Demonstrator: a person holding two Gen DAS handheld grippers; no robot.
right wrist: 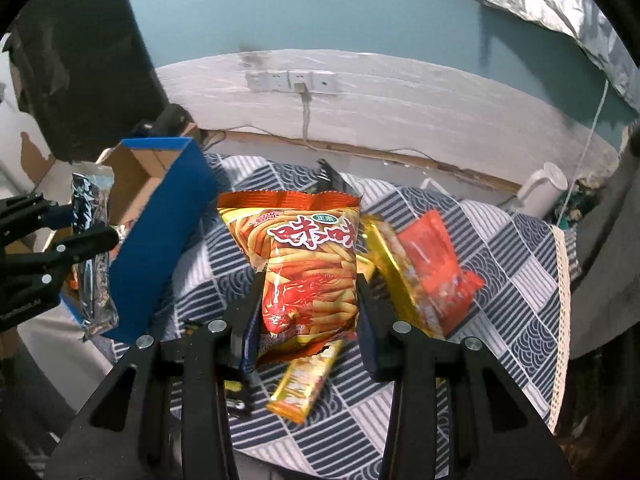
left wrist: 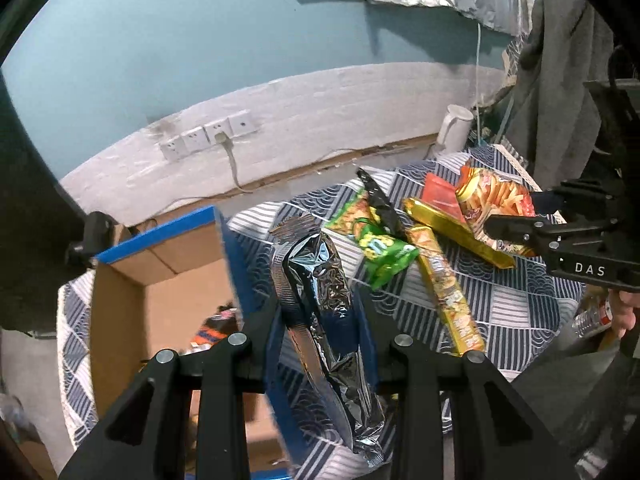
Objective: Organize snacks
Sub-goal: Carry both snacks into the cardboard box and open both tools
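Two hand-held grippers each carry a snack above a table covered in a patterned cloth (right wrist: 500,280). The left gripper (left wrist: 320,308) is closed on a long silver packet (left wrist: 320,292), held mid-length beside the blue box (left wrist: 160,280) at the table's left edge. The right gripper (right wrist: 308,300) is closed on an orange chip bag (right wrist: 308,264), clamped low across its body. Both packs look light, soft and crinkly, likely slippery foil; gripping the middle seems safest. More snacks (left wrist: 400,248) lie mid-table.
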